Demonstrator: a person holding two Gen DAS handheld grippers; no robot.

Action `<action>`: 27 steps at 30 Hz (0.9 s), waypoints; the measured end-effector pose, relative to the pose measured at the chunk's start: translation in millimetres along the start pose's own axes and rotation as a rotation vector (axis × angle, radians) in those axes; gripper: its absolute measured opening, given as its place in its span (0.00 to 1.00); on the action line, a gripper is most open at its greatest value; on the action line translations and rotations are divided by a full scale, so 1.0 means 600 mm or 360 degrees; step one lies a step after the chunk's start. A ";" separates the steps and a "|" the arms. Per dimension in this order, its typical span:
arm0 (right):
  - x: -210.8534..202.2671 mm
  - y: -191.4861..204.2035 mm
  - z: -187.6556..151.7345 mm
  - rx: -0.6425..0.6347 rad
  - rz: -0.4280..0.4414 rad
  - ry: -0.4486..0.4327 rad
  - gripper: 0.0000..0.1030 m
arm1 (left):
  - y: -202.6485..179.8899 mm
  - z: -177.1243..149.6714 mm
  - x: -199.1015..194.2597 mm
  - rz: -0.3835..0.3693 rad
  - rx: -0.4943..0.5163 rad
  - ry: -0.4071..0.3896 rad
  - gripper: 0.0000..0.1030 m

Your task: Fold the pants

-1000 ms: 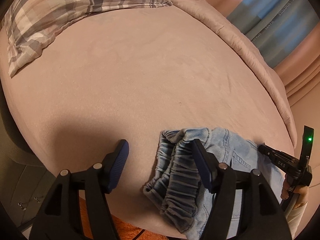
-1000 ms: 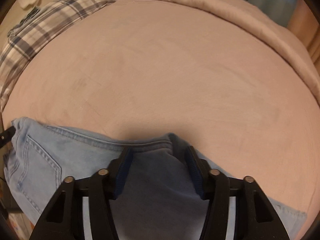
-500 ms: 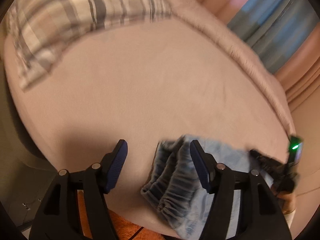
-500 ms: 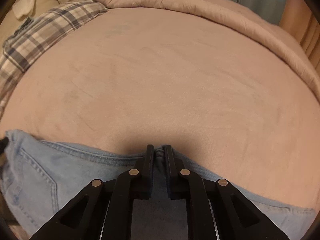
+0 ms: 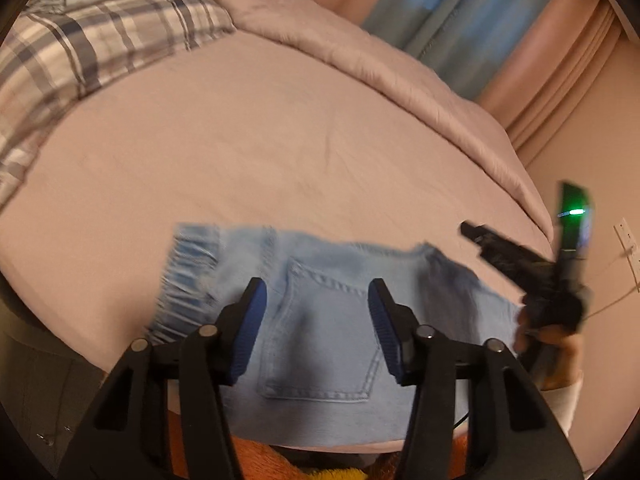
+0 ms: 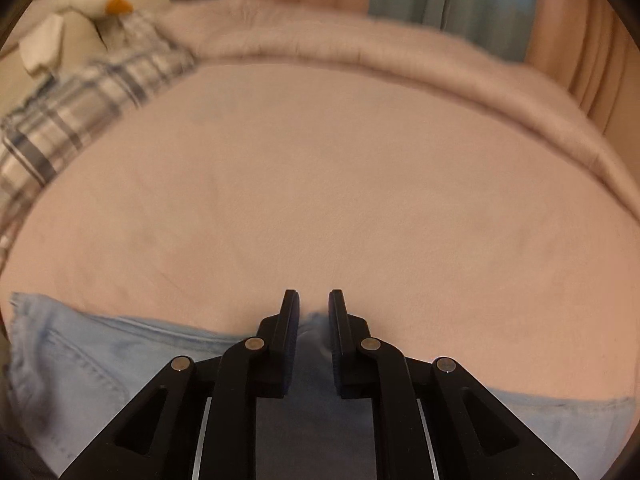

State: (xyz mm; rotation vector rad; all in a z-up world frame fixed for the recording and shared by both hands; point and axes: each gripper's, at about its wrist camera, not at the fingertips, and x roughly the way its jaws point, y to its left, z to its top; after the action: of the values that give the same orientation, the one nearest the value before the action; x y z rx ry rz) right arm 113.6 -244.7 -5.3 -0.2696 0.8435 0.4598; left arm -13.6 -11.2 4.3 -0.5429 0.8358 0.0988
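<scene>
Right wrist shows our right gripper (image 6: 314, 308) nearly closed, pinching the far edge of the pants (image 6: 100, 364) at the near bed (image 6: 340, 184) edge, left gripper (image 5: 316, 292) wide open above them, so lift slow and even.

Faded denim pants (image 5: 320, 344) (matt, stitched) lie on smooth cloth bedsheet (image 5: 280, 152).

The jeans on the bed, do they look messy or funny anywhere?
A bit. The light blue jeans lie at the near edge of the bed, their lower part hanging off it. The elastic waistband is bunched. The right gripper pinches a fabric edge.
</scene>
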 end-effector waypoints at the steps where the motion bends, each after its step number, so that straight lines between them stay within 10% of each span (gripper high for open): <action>1: -0.021 -0.005 0.001 -0.0003 -0.0034 -0.0048 0.20 | -0.004 -0.006 0.011 -0.0008 0.0006 0.0033 0.49; 4: -0.068 -0.026 -0.008 0.0039 -0.0037 -0.0115 0.47 | -0.006 -0.019 0.042 -0.0003 0.0019 0.0135 0.48; 20: -0.024 -0.066 -0.131 0.0257 0.0120 0.0227 0.47 | 0.002 -0.041 0.085 0.0050 0.0036 0.0208 0.41; 27: -0.025 -0.062 -0.141 0.0230 0.0112 0.0137 0.47 | 0.009 -0.046 0.087 0.0029 0.0017 0.0210 0.41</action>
State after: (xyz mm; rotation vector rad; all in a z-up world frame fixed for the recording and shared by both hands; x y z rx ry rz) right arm 68.1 -315.6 -45.7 -0.1272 0.9681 0.4527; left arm 1.1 -26.9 -50.9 -0.5363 0.9695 0.0755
